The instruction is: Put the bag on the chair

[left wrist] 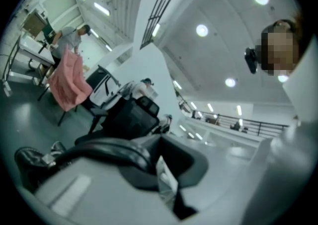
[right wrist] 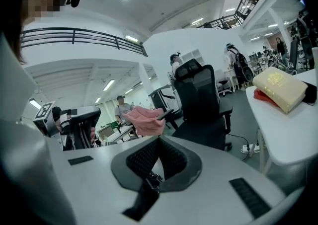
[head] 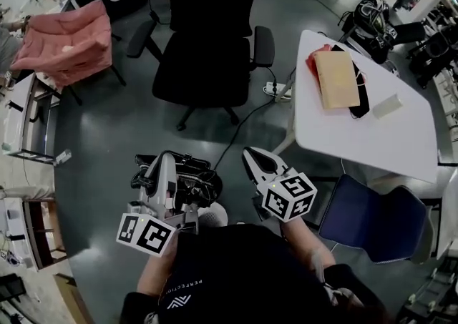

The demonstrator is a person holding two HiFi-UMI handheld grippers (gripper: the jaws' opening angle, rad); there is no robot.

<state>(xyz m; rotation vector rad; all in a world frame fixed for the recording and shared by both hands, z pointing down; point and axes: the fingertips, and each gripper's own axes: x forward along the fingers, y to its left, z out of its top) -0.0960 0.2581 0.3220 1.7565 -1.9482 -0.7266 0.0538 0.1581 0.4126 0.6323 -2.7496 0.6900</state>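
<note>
Holds the black bag (head: 195,185) in the left gripper (head: 167,158), low and left of centre in the head view, over the grey floor (head: 100,144). Pinches the bag's handle (left wrist: 102,148) between fingers (left wrist: 233,169) pressed together on it. In the left gripper view, curves thick and dark across the left finger and runs into the closed seam at the tips. Hangs under the gripper in the head view, with dark folds showing on both sides of the fingers, more on the right, and touching them.

Keeps the right gripper (head: 247,151) just beside the bag, on its right and apart from it. Shows that gripper's ribbed fingers (right wrist: 89,179) shut tip to tip in the right gripper view, with nothing of the bag between them.

Places the black office chair (head: 207,65) farther up the head view, well apart from the bag, with bare floor between. Sets a white table (head: 372,136) at the right, bearing a tan packet (head: 336,79), and a blue chair (head: 372,219) below the table's near edge. Drapes a pink cloth (head: 68,40) over another seat at the upper left.
</note>
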